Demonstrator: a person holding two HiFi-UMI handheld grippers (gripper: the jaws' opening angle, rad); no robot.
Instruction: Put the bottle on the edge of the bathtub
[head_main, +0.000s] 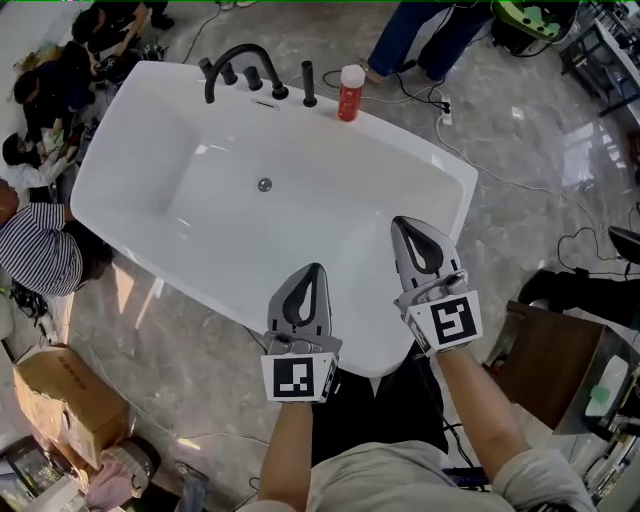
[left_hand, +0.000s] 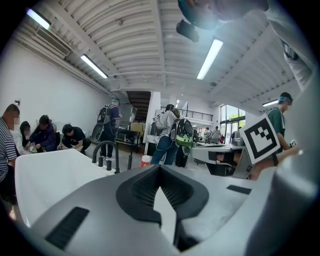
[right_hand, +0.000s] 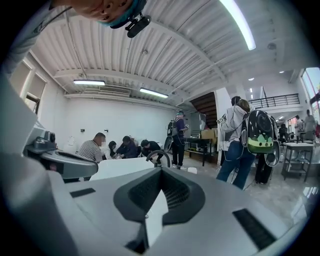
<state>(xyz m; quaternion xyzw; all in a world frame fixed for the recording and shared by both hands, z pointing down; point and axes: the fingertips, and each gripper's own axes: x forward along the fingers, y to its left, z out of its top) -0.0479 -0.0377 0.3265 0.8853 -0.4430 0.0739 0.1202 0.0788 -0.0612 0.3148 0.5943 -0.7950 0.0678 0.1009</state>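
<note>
Person in a black-and-white striped shirt (head_main: 38, 250) crouches at far left, right beside the tub, with a brown cardboard box (head_main: 62, 392) on the floor nearer the camera. A big white rounded-rectangle bathtub (head_main: 140, 120) fills the centre, with a round metal drain (head_main: 264, 184) in its bottom. A black curved faucet (head_main: 232, 62) with black knobs sits on the far rim. The red plastic bottle with white cap (head_main: 350, 92) stands upright on that same far rim, just right of the faucet set. The grey left gripper (head_main: 313, 272) is held over the tub's near rim, jaws pressed together with nothing between them; its own view shows the pads meeting, tub and faucet beyond. The grey right gripper (head_main: 402, 226) is just to its right, over the tub's near-right part, jaws also together and empty. Both are well apart from the bottle. Glossy grey marble floor (head_main: 520, 140) with black cables lies right of the tub. A dark brown wooden cabinet (head_main: 555, 365) is at near right.
</note>
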